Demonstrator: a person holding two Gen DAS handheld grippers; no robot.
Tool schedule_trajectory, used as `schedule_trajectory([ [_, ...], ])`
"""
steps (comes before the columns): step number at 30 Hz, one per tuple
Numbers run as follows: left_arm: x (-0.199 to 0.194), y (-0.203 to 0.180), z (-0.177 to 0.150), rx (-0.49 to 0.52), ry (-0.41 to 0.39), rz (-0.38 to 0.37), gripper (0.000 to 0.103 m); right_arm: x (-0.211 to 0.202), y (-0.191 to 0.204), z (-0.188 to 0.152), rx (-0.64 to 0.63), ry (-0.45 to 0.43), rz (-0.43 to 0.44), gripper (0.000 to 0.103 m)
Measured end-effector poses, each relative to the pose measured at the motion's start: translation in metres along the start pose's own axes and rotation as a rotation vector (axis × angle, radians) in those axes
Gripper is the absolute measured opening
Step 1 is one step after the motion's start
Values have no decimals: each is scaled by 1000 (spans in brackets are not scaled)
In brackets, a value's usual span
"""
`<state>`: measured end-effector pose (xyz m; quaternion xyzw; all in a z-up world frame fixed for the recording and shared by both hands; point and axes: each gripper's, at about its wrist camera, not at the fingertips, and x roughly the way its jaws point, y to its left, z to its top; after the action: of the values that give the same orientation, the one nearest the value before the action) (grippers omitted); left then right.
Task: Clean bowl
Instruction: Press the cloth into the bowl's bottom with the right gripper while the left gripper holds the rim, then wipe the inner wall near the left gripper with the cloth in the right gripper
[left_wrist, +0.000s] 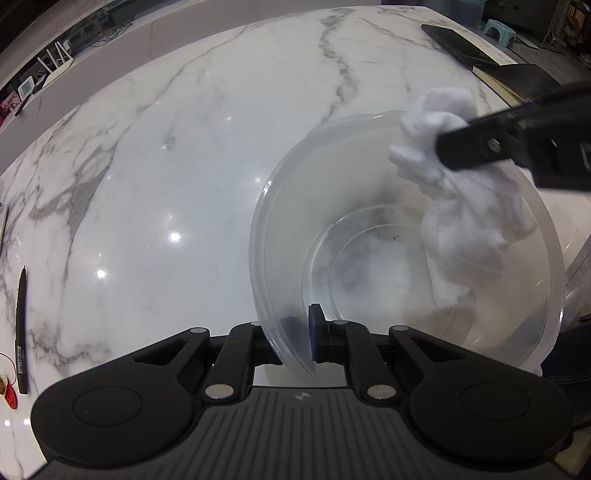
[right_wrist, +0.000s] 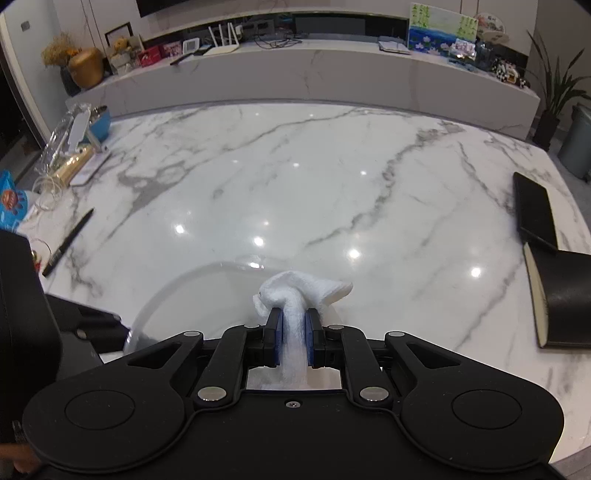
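Far left of the marble table (left_wrist: 184, 155): black pen (left_wrist: 21, 332) lying flat, well apart from everything else. Same pen (right_wrist: 68, 242) over on the left in the right wrist view too, near some clutter at the table edge.

Moving right: left gripper (left_wrist: 295, 332) clamped down on the near rim of the clear bowl (left_wrist: 288, 229), one blue-padded finger inside the wall, the other outside and showing dimly through the plastic. Jaws pretty much closed, just the bowl wall between them. Bowl tipped up off flat, mouth facing the left camera, sitting right of center on the table. A few dark specks in the bottom, hard to say what.

Further right: right gripper (right_wrist: 293, 328) pinched tight on a white cloth (right_wrist: 295, 295), jaws narrow with the fabric bunched up between the blue pads and puffing out past the tips. From the left wrist view, cloth (left_wrist: 461, 229) draped down against the inside right wall of the bowl, gripper coming in over the far rim.

Far right: black notebook (right_wrist: 535, 210) and a thicker black book (right_wrist: 565, 299) by the table edge, well apart from the bowl (right_wrist: 177, 291).
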<state>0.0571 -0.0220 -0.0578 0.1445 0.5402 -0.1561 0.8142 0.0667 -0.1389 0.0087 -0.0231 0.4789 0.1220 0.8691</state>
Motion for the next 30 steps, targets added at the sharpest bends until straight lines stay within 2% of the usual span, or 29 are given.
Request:
schedule_trajectory([
  [7,2,1,1,-2,1,3,10,-10,-3,-9,-26,23,-6,11],
  [29,6,7,3,-4,2,8,10,-25,11,-27,-114,158,113,11],
  [30,7,7,3,-2,2,8,10,-17,21,-35,-120,160,118,11],
])
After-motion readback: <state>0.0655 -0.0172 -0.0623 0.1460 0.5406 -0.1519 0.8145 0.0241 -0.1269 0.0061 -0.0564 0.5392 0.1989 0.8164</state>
